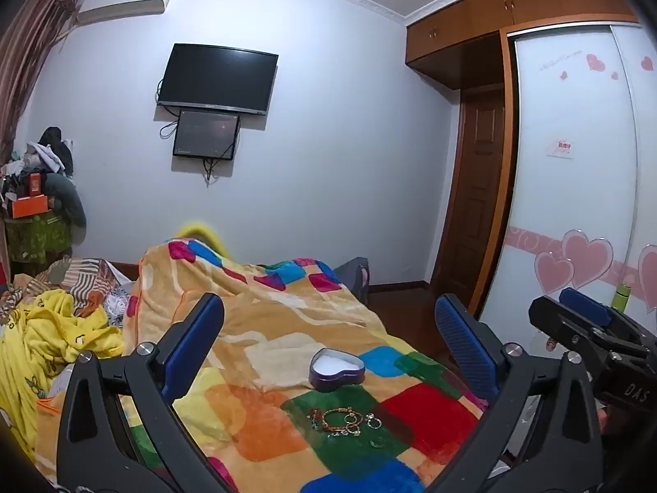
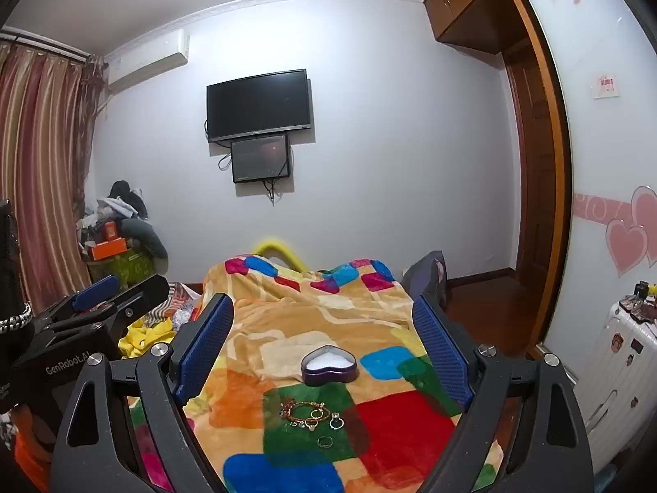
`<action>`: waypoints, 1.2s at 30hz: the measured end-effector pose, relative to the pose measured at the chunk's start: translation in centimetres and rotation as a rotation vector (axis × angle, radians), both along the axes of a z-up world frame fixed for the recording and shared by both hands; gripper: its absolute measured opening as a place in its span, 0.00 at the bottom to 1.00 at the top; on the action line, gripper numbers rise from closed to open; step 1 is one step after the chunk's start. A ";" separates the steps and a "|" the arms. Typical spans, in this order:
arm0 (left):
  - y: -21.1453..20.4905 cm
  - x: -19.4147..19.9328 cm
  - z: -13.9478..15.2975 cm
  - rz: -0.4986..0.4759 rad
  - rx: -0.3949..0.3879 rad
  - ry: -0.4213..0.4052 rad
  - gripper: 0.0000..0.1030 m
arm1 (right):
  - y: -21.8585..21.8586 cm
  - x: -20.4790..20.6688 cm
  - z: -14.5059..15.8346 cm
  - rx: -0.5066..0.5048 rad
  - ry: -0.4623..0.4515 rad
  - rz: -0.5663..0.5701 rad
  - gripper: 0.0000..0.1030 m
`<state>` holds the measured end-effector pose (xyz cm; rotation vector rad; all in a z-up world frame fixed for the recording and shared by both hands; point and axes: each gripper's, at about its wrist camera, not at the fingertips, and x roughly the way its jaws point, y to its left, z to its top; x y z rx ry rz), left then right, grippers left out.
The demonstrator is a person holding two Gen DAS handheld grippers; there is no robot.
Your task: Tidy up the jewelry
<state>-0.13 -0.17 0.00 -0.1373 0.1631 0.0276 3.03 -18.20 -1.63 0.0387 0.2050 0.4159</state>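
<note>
A small heap of jewelry lies on the green patch of the blanket: a beaded bracelet (image 1: 337,416) (image 2: 302,408) with several rings beside it, one ring (image 2: 325,441) lying nearest me. Behind it stands an open purple heart-shaped box (image 1: 336,369) (image 2: 328,365) with a white lining, empty. My left gripper (image 1: 328,320) is open, held above the bed short of the jewelry. My right gripper (image 2: 324,320) is open too, at about the same height. Each gripper shows at the edge of the other's view: the right (image 1: 583,320), the left (image 2: 106,293).
The bed is covered by a colourful patchwork blanket (image 2: 390,415). Yellow bedding (image 1: 61,328) is bunched at the left. A white suitcase (image 2: 624,353) with small items on top stands at the right by the wardrobe (image 1: 575,189). A TV (image 2: 258,104) hangs on the far wall.
</note>
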 end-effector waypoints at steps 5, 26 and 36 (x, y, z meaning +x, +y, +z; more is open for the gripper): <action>0.0 0.5 -0.6 -0.010 -0.011 0.038 1.00 | 0.0 0.1 -0.1 -0.002 0.004 0.001 0.84; 0.1 0.7 -0.9 0.000 0.009 0.043 1.00 | 0.1 0.6 -0.7 -0.005 0.020 0.001 0.84; 0.0 0.8 -0.9 0.000 0.012 0.048 1.00 | -0.1 0.7 -1.3 -0.001 0.031 -0.002 0.85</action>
